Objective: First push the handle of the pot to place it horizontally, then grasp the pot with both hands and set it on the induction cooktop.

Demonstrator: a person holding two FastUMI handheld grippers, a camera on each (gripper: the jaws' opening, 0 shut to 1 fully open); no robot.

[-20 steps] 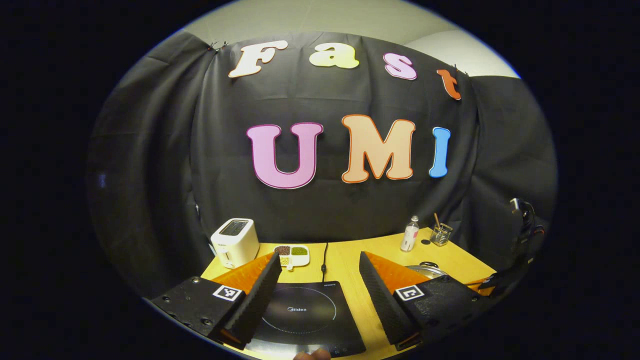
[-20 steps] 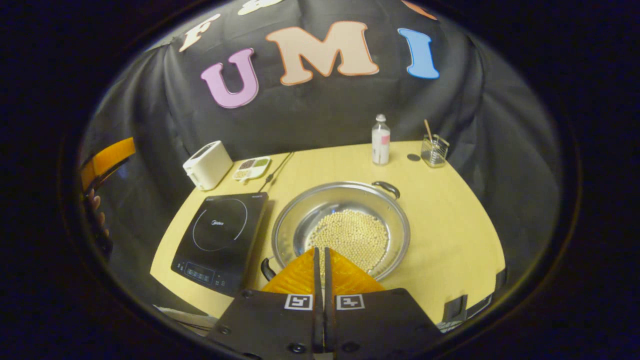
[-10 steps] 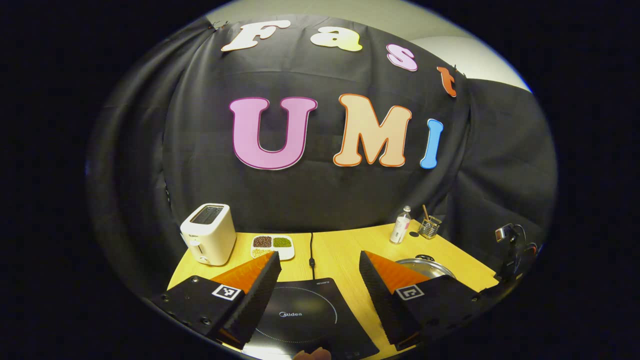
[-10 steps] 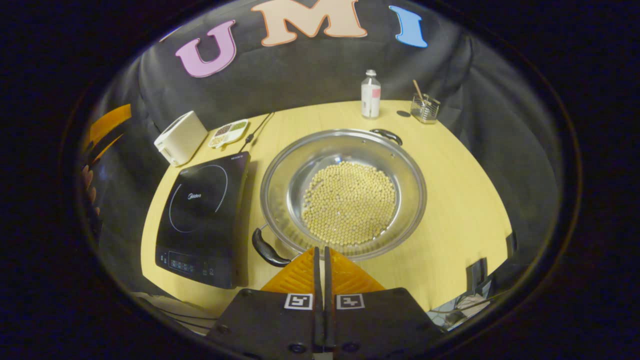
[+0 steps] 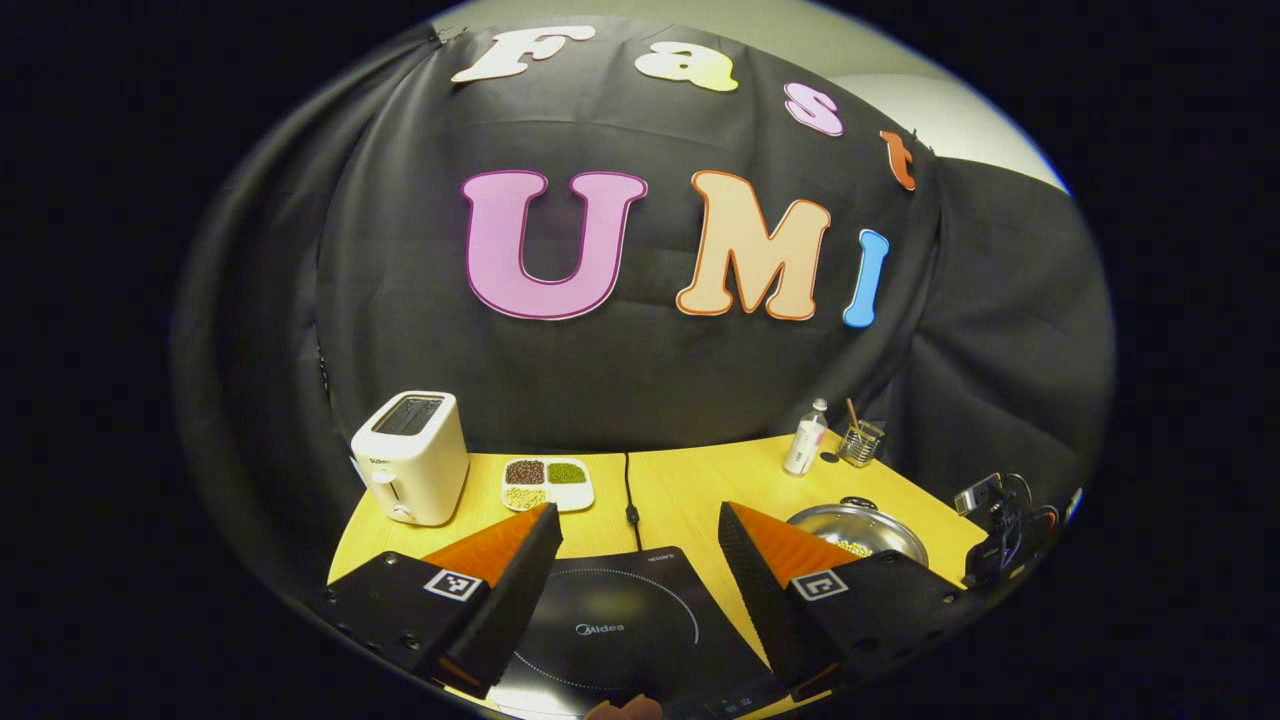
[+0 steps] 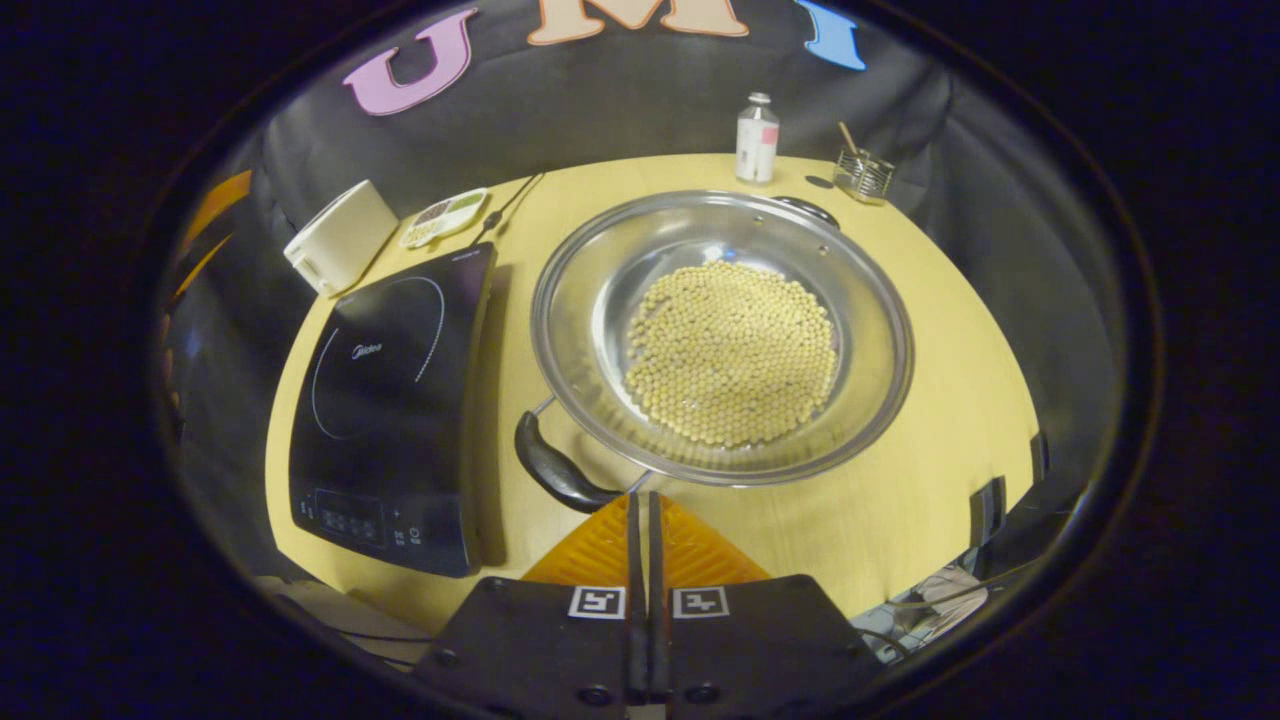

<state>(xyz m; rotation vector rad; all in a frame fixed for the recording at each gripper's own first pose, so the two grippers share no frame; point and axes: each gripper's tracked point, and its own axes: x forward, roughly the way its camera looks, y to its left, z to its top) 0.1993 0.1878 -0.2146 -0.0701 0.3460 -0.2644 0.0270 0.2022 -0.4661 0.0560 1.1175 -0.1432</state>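
Observation:
A wide steel pot (image 6: 600,310) holding pale beans sits on the yellow table (image 6: 930,470), right of the black induction cooktop (image 6: 385,390). Its near black handle (image 6: 553,470) points toward the front left, and its far handle (image 6: 808,208) toward the back right. My right gripper (image 6: 640,500) is shut and empty, its tips just right of the near handle; touching cannot be told. In the left gripper view, my left gripper (image 5: 635,525) stands open above the cooktop (image 5: 620,620), with the pot (image 5: 860,525) off to the right.
At the back left stand a white toaster (image 5: 408,455) and a divided dish of beans (image 5: 545,482). A small bottle (image 6: 756,138) and a glass holder with a stick (image 6: 862,172) stand at the back right. The cooktop's cord (image 5: 630,490) runs toward the back wall.
The right gripper has come down and forward toward the pot's near handle, so the pot looks larger. The left gripper has shifted slightly and stays open over the cooktop.

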